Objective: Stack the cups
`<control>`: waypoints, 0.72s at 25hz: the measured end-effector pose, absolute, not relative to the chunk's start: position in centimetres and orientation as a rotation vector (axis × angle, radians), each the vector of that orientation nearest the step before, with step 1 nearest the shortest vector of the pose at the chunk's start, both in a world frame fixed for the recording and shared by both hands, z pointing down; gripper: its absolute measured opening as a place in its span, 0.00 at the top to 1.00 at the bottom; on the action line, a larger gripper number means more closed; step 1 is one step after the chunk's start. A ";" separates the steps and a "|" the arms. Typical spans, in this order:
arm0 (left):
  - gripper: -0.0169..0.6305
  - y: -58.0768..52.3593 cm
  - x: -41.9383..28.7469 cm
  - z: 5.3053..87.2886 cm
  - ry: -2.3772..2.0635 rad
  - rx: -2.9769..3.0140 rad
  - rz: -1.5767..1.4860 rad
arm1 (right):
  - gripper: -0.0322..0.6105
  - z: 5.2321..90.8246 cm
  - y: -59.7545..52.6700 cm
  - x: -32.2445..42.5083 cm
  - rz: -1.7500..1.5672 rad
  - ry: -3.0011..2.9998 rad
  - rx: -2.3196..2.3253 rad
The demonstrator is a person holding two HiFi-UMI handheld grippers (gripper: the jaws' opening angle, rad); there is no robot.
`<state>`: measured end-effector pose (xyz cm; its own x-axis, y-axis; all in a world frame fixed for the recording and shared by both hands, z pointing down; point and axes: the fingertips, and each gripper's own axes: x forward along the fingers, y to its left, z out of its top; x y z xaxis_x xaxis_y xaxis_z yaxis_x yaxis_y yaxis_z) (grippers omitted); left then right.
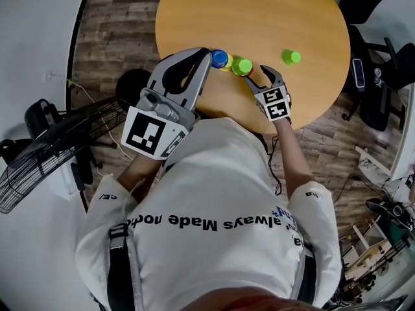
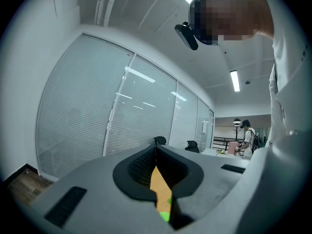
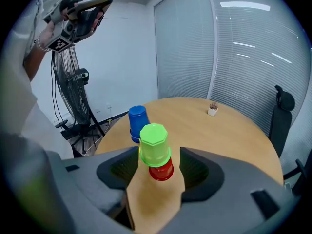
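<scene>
Green cup (image 3: 155,143), seated on the red cup (image 3: 163,172), stands between our right gripper's (image 1: 258,76) wide-open jaws, untouched. Just beyond the green cup stands the blue cup (image 3: 138,123). Our left gripper (image 2: 156,149) is closed on nothing. If the jaws close off-centre, we risk toppling the pair.

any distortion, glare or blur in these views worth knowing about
Head view: evenly lit and sharp, but the table rim and floor bow. Left gripper view: heavy fisheye with black corners, the blinds bulge, ceiling lights blow out, a mosaic patch hides a face. Right gripper view: same dark rim, light streaks glare on the glass wall; the green cup is sharp.
</scene>
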<state>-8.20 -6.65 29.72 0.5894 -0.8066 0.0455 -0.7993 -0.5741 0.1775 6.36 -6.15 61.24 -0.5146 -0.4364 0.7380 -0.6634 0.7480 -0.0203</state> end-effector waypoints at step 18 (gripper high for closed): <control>0.94 -7.0 -6.8 29.6 -1.315 2.660 -0.037 | 0.54 62.5 -8.5 14.3 0.391 -2.081 1.025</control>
